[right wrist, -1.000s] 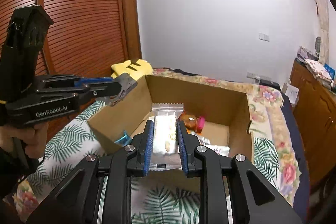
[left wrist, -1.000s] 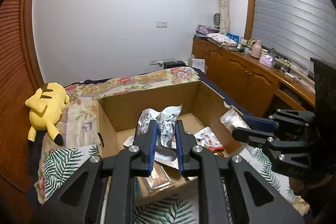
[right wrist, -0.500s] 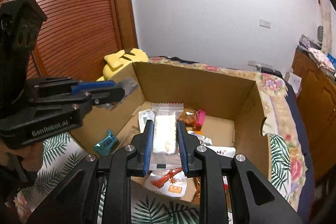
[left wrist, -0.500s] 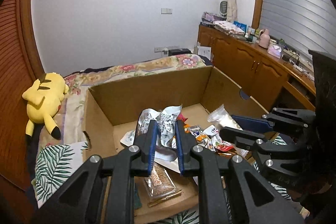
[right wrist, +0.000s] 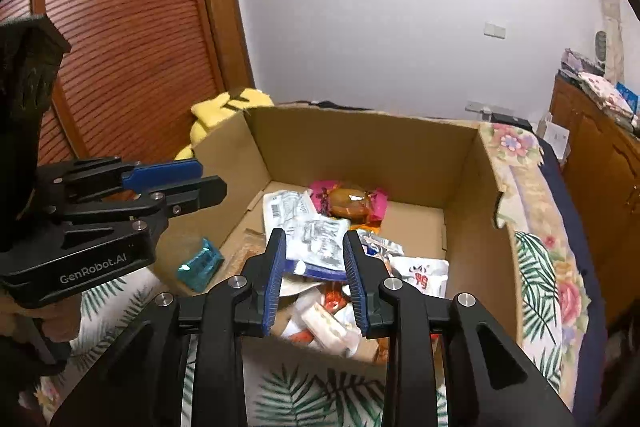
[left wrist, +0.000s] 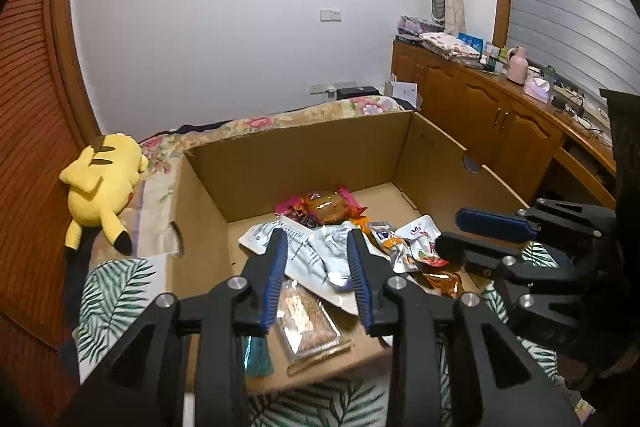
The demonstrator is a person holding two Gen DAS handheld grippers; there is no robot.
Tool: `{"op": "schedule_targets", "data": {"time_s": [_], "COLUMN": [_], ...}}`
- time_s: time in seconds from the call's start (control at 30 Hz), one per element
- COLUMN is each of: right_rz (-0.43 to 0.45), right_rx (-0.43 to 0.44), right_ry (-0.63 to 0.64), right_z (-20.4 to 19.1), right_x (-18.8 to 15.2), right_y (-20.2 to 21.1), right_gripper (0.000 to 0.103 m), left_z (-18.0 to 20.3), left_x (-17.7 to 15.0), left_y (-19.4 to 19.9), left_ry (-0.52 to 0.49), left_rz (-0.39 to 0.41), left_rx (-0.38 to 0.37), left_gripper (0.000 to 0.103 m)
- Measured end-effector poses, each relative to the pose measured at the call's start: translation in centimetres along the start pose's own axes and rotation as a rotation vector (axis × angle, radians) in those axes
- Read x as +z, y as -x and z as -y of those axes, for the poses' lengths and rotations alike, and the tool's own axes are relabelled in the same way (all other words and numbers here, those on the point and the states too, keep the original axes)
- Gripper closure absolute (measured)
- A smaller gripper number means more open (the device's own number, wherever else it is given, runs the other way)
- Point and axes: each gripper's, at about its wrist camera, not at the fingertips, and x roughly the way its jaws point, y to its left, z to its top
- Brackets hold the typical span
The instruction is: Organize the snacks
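Observation:
An open cardboard box [left wrist: 312, 155] [right wrist: 360, 147] stands on the bed and holds several snack packets. A white-grey packet [left wrist: 316, 255] [right wrist: 316, 239] lies on the pile, below a pink-wrapped round bun [left wrist: 326, 207] [right wrist: 348, 201]. A clear packet with white bars [right wrist: 324, 327] lies at the box's near edge. My left gripper [left wrist: 318, 267] is open and empty above the box's near left part. My right gripper [right wrist: 314, 269] is open and empty above the box's near edge. Each gripper shows in the other's view, the right one [left wrist: 480, 231] and the left one [right wrist: 180, 179].
A yellow plush toy [left wrist: 102, 183] lies on the bed left of the box. A teal packet [right wrist: 200, 263] sits at the box's left inner wall. A brown wooden cabinet [left wrist: 500, 123] with clutter runs along the right. A slatted wooden door [right wrist: 120, 27] is on the left.
Both grippers opened over the box. The white-grey packet dropped from the left gripper onto the pile, and the clear packet with white bars dropped from the right gripper to the box's near edge.

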Motion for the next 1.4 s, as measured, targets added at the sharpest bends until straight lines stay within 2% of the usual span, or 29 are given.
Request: {"op": "schedule_targets", "data": {"time_s": [0.5,0.8,0.83,1.0,1.07,1.2,1.4], "right_rz": [0.119,0.166,0.169,0.184,0.192,0.208,0.228], "right_rx": [-0.022,-0.067,-0.071,-0.093,-0.097,-0.119,-0.139], "right_ry": [-0.005,-0.014,-0.016,-0.017,-0.015,-0.012,-0.028], "right_z": [-4.4,-6.6,-6.7,-8.1,-8.7,-9.4,-9.7], "right_x": [-3.9,-7.5,-7.9,-9.9,-10.5,-11.6,-13.1], "right_y": [11.6,16.2,16.6,18.3,18.8,19.6,20.7], "right_gripper": [0.065,0.048,0.047,0.038,0.031,0.023,0.011], "left_z": [1.8,3.7,3.8,4.6,4.8,5.0,5.2], "left_x": [-6.0,-10.7,-11.4,-13.5,-14.3,-15.5,-16.8], "left_y": [12.6,17.9,18.5,20.4,21.1,22.2,23.3], "left_ry": [0.011,0.001,0.004,-0.001,-0.004,0.018,0.030], "left_rz": [0.068,0.106,0.111,0.122,0.130,0.152,0.167], "left_rx": [0.070,0.115,0.121,0.136,0.140,0.124,0.118], "left_gripper": [0.058,0.056,0.052,0.049,0.047,0.030,0.027]}}
